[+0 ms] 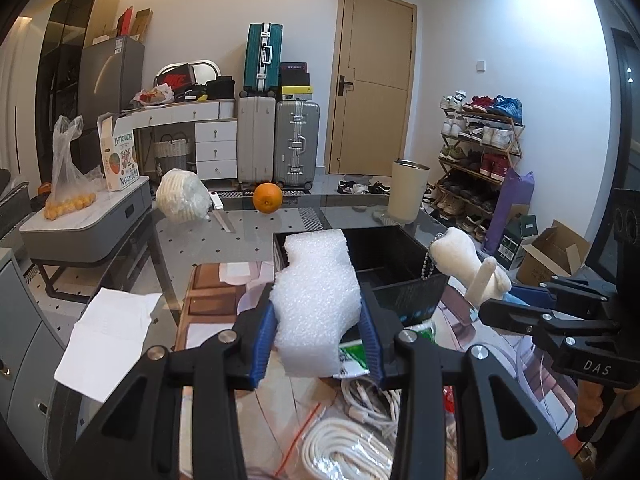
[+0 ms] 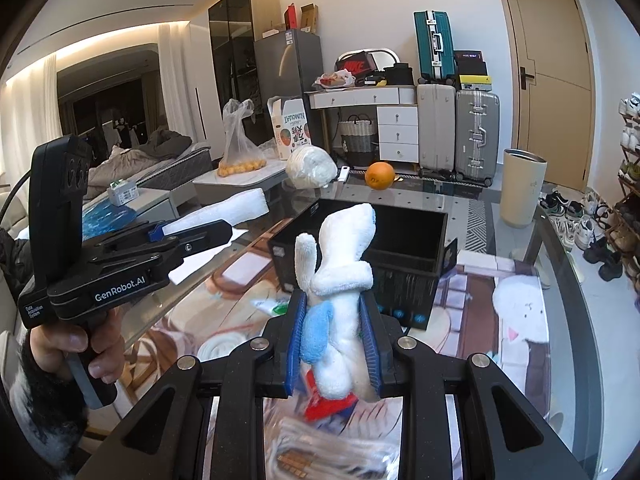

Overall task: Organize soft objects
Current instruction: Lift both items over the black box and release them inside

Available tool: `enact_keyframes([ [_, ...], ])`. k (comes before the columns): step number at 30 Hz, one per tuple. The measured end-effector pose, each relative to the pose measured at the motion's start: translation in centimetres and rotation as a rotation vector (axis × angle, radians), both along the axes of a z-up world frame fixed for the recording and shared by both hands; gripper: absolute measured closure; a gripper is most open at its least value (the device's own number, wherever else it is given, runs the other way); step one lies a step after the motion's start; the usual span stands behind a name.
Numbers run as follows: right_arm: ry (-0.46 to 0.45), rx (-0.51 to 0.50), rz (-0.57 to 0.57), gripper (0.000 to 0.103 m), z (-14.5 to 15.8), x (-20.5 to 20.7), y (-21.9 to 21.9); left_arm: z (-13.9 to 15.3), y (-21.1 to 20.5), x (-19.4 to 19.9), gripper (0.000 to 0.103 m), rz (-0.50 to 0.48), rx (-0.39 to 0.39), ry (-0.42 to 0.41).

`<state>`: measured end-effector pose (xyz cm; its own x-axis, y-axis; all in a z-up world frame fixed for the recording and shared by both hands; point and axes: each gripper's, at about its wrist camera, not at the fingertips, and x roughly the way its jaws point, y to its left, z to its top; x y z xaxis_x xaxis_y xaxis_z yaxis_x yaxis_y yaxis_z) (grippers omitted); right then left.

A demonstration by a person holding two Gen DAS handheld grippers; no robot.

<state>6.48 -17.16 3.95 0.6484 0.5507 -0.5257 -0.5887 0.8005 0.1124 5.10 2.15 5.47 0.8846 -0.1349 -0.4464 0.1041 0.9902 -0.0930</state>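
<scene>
My left gripper is shut on a white foam block, held above the glass table just before the black open box. My right gripper is shut on a white plush toy with blue and red parts and a bead chain, held upright in front of the same black box. In the left wrist view the right gripper and the plush toy are at the right. In the right wrist view the left gripper and the foam block are at the left.
On the glass table are an orange, a white wrapped bundle, a cream cup, white cables, a green packet and paper. Suitcases, a door and a shoe rack stand behind.
</scene>
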Motion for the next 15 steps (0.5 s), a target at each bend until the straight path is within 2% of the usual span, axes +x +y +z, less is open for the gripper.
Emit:
enact_keyframes([
  [15,0.029,0.002,-0.021,0.077,0.4,7.6,1.0,0.2,-1.2,6.9,0.066,-0.016,0.024,0.027],
])
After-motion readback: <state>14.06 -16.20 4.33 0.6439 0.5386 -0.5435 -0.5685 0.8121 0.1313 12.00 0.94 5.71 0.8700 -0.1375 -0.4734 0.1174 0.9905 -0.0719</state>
